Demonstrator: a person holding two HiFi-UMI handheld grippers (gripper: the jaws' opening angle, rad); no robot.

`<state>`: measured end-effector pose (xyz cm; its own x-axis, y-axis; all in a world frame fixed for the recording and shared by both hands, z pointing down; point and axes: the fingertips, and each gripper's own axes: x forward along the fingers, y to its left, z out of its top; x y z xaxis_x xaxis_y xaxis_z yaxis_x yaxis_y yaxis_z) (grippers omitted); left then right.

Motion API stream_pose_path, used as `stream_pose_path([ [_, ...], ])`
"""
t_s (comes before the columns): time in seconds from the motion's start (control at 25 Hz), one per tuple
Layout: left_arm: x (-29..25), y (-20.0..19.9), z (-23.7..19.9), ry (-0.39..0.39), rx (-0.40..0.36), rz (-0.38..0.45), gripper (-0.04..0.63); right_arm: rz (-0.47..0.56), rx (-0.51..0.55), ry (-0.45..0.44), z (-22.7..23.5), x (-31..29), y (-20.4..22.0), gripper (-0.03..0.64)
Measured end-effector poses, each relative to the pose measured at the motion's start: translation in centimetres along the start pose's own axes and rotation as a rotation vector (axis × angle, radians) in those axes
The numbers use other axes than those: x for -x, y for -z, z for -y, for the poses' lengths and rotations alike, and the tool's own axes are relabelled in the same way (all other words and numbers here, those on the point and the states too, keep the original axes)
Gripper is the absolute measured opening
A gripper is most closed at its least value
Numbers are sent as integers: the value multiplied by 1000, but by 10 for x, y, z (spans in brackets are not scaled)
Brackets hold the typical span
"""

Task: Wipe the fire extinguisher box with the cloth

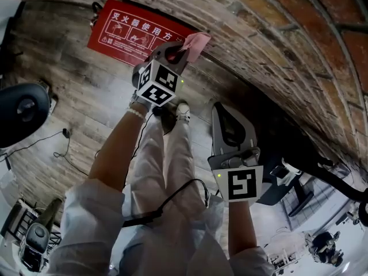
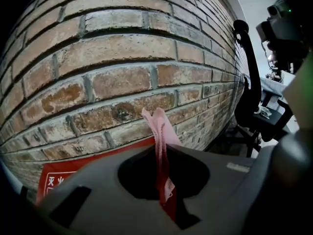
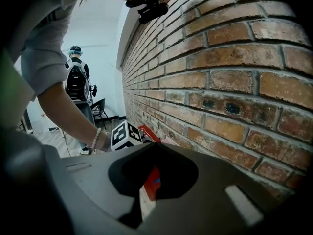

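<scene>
While the left tongs [image 2: 160,153] pinch the pink cloth [image 2: 155,124] tight, the right tongs [image 3: 154,145] are closed on nothing. The red fire extinguisher box [image 1: 132,33] lies on the floor [image 1: 86,96] against the brick wall [image 1: 259,33]. Best to lower the cloth flat on its top and rub slowly.

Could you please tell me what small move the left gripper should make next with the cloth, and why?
Probably shift the left gripper toward the red fire extinguisher box so the pink cloth lands on its face. The cloth is pinched between the fingers, but it sits at the box's corner, over the brick wall rather than the red panel.
</scene>
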<state>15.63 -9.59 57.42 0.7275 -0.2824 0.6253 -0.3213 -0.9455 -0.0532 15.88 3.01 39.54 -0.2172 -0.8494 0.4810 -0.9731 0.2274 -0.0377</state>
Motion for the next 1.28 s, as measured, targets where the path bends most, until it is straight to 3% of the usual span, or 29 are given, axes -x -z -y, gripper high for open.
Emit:
stream_pose_path([
  [1.28,16,40,-68,-88,-24,-85,11,-33,14,-57,-27,-39,-9,8],
])
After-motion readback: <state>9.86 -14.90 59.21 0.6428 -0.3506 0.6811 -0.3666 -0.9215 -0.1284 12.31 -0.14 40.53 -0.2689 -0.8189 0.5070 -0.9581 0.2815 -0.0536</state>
